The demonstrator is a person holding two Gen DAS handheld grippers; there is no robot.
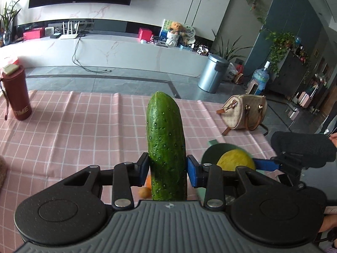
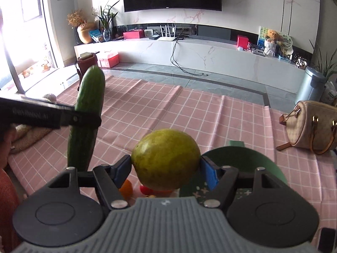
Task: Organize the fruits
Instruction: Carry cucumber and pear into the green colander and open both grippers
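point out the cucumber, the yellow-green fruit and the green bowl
cucumber (image 1: 166,145): left wrist view, middle of its body
yellow-green fruit (image 2: 166,158): right wrist view, centre of its skin
green bowl (image 2: 252,154): right wrist view, far rim

The left hand-held gripper (image 1: 167,168) and right hand-held gripper (image 2: 166,168) both point slightly downward, jaws clamped on loads.

Bright daylight floods in from the window (image 2: 19,48), blown out white. Fisheye bends the edges; the near fruit looks slightly soft.

Cucumber (image 1: 166,147) upright between the left jaws, above the surface (image 1: 84,126); round fruit (image 2: 165,158) to its right (bowl (image 2: 252,160) behind it), handbag (image 1: 242,111) far right, bottle (image 1: 16,92) far left.
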